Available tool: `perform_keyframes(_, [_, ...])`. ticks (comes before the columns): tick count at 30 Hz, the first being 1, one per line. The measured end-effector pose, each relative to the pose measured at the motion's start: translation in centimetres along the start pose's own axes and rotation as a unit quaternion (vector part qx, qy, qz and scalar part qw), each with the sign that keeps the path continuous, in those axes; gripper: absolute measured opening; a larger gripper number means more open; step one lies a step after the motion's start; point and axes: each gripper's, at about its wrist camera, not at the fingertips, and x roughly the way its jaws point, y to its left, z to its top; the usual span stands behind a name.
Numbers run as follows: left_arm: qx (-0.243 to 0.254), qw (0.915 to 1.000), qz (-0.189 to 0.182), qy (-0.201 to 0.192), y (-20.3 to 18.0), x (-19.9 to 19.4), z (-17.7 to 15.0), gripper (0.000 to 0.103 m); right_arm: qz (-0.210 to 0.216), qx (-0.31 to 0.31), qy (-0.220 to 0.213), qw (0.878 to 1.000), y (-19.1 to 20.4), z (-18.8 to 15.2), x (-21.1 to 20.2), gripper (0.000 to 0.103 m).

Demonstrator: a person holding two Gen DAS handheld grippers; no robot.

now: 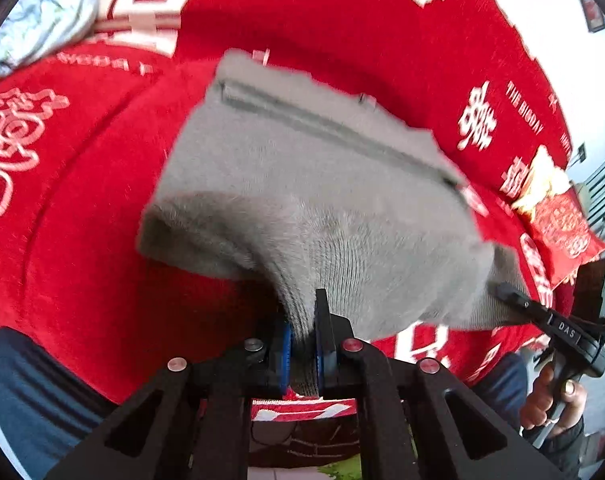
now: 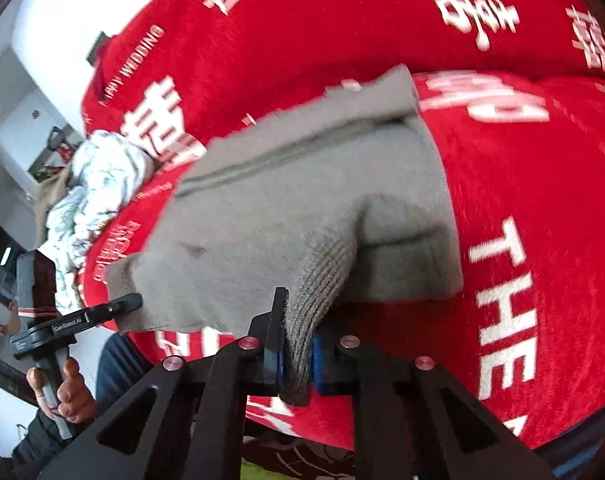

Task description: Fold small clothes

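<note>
Red plush cloth (image 1: 382,40) with white characters and English lettering covers the whole support under the work, and it serves as the landmark for everything else. On top of that red cloth lies the grey knitted garment (image 1: 302,184), a small zip-up piece with its zipper line running across the far half. Its far part rests on the cloth, while its near ribbed hem is raised off the cloth where the two tools grip it.

The left hand-held gripper (image 1: 302,344) is pressed together on one stretch of the ribbed hem, the knit squeezed between its blue pads. The right hand-held gripper (image 2: 296,360) is likewise pinching the ribbed hem at another corner, the fabric bunched between its pads. In the left wrist view the right tool's black finger lies against the garment's edge at the right side of the cloth, with a person's hand (image 1: 550,400) around its handle. In the right wrist view the left tool's finger meets the garment's left corner in the same way, held by the other hand (image 2: 68,396).

A pale patterned bundle of fabric (image 2: 98,184) lies at the far left edge of the red cloth. A red and gold packet (image 1: 558,216) sits at the cloth's right edge. Both views are somewhat blurred.
</note>
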Motion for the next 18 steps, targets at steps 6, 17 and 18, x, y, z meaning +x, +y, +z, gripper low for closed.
perform_keyframes(6, [0.017, 0.9973, 0.011, -0.071, -1.8, -4.8, 2.3, 0.009, 0.022, 0.006, -0.047, 0.999, 1.6, 1.8, -3.1, 0.011])
perform_keyframes(17, [0.023, 0.9939, 0.028, -0.104, -4.3, -6.2, 6.3, 0.009, 0.006, 0.003, -0.094, 0.996, 3.2, 4.6, -5.2, 0.011])
perform_keyframes(18, [0.021, 0.9939, 0.026, -0.105, -4.3, -6.2, 6.5, 0.009, 0.006, 0.005, -0.095, 0.995, 3.2, 4.9, -5.3, 0.011])
